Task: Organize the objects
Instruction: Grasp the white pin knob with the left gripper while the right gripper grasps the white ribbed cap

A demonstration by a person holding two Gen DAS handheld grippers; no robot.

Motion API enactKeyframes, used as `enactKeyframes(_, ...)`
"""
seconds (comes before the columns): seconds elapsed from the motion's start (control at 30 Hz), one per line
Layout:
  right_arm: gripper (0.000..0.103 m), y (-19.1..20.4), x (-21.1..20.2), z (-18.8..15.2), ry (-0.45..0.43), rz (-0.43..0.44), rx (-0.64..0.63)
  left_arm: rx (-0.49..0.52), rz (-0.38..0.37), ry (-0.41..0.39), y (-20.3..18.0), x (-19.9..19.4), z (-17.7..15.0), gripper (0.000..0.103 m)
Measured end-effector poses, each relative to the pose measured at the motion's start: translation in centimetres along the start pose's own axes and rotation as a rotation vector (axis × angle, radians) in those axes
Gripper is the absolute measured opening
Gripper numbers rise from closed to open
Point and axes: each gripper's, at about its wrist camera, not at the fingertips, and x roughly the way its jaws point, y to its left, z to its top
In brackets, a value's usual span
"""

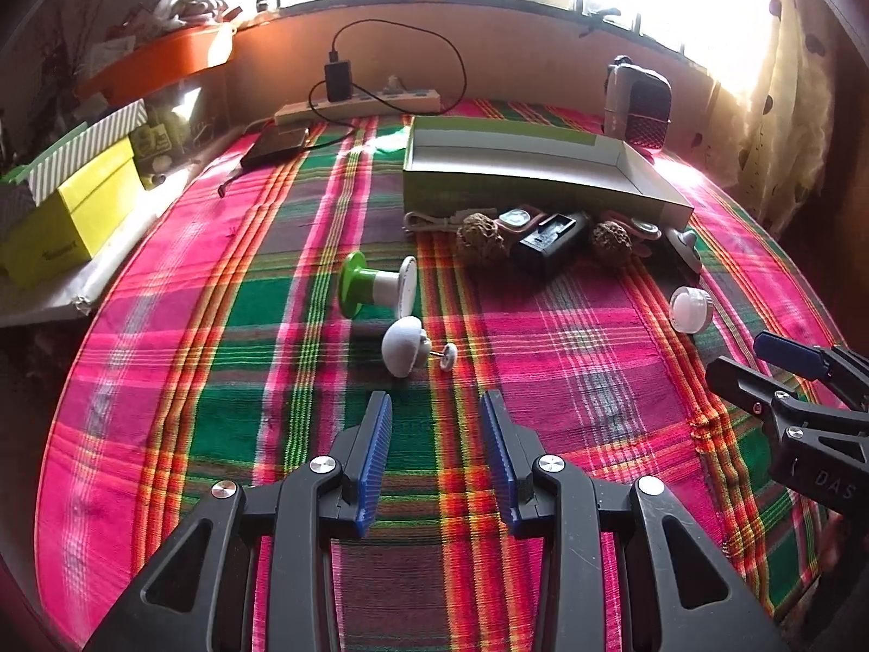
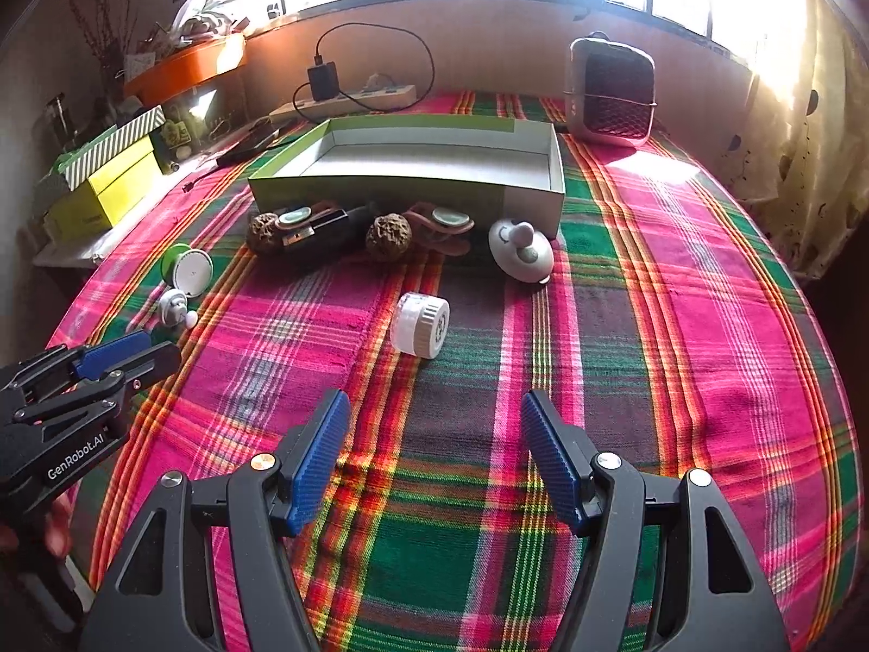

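An open green-and-white box [image 1: 641,160] [image 2: 532,190] sits on the plaid cloth, empty. In front of it lie two brown seed pods [image 1: 478,236] [image 2: 388,236], a black device [image 1: 548,242] [image 2: 315,231], pink watches [image 2: 445,220] and a white dome piece [image 2: 521,252]. A white round jar [image 2: 421,323] [image 1: 690,309] lies ahead of my open right gripper [image 2: 434,407]. A small white knob with a pin [image 1: 404,348] [image 2: 174,309] and a green-and-white spool [image 1: 375,282] [image 2: 187,269] lie ahead of my open left gripper [image 1: 437,407]. Both grippers are empty.
A power strip with charger and cable [image 1: 347,95] lies at the back, with a dark tablet-like item [image 1: 274,144] beside it. A small heater [image 2: 611,92] stands back right. Yellow boxes [image 1: 76,217] sit off the left edge. A curtain [image 2: 804,125] hangs right.
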Motion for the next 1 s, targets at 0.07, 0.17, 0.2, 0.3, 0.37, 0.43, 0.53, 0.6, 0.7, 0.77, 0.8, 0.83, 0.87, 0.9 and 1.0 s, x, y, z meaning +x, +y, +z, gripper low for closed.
enactKeyframes(0.07, 0.066, 0.4, 0.0, 0.4, -0.016, 0.009, -0.017, -0.009, -0.020, -0.004, 0.6, -0.2, 0.0, 0.032)
enactKeyframes(0.17, 0.066, 0.8, 0.3, 1.0, -0.021, 0.006, -0.029, -0.024, -0.040, -0.006, 1.5, -0.1, 0.2, 0.032)
enactKeyframes(0.2, 0.066, 0.8, 0.4, 1.1, -0.022, 0.011, -0.027, -0.033, -0.040, -0.005, 1.9, 0.0, 0.3, 0.032)
enactKeyframes(0.3, 0.066, 0.8, 0.7, 1.5, -0.028, 0.024, -0.010, -0.059, -0.079, 0.005, 2.5, 0.3, 0.6, 0.032)
enactKeyframes(0.37, 0.066, 0.7, 1.2, 1.8, -0.023, 0.020, 0.002, -0.045, -0.091, 0.001, 2.4, 0.5, 0.9, 0.032)
enactKeyframes(0.43, 0.063, 0.8, 1.4, 1.9, -0.026, 0.024, 0.005, -0.042, -0.082, 0.001, 2.3, 0.9, 1.1, 0.032)
enactKeyframes(0.53, 0.057, 0.8, 2.0, 2.0, -0.010, 0.025, 0.009, -0.052, -0.088, 0.009, 2.4, 1.4, 1.6, 0.032)
enactKeyframes(0.6, 0.055, 0.7, 2.3, 2.1, -0.002, 0.029, 0.015, -0.045, -0.073, 0.007, 2.3, 1.7, 1.8, 0.032)
enactKeyframes(0.7, 0.054, 0.5, 2.7, 2.3, 0.010, 0.036, 0.025, -0.047, -0.068, 0.013, 2.2, 2.1, 2.2, 0.032)
enactKeyframes(0.77, 0.053, 0.3, 2.8, 2.3, 0.011, 0.034, 0.032, -0.049, -0.069, 0.011, 2.2, 2.2, 2.3, 0.032)
enactKeyframes(0.8, 0.051, 0.2, 2.9, 2.4, 0.016, 0.029, 0.036, -0.052, -0.069, 0.012, 2.2, 2.3, 2.4, 0.032)
enactKeyframes(0.83, 0.051, 0.1, 3.1, 2.4, 0.023, 0.026, 0.040, -0.052, -0.071, 0.012, 2.2, 2.4, 2.5, 0.032)
enactKeyframes(0.87, 0.050, 0.0, 3.2, 2.5, 0.030, 0.028, 0.043, -0.052, -0.072, 0.015, 2.2, 2.5, 2.5, 0.032)
enactKeyframes(0.9, 0.049, -0.1, 3.4, 2.5, 0.038, 0.029, 0.045, -0.054, -0.071, 0.015, 2.2, 2.6, 2.6, 0.032)
enactKeyframes(1.0, 0.044, 0.0, 3.5, 2.6, 0.039, 0.027, 0.034, -0.058, -0.063, 0.015, 2.3, 2.8, 2.8, 0.032)
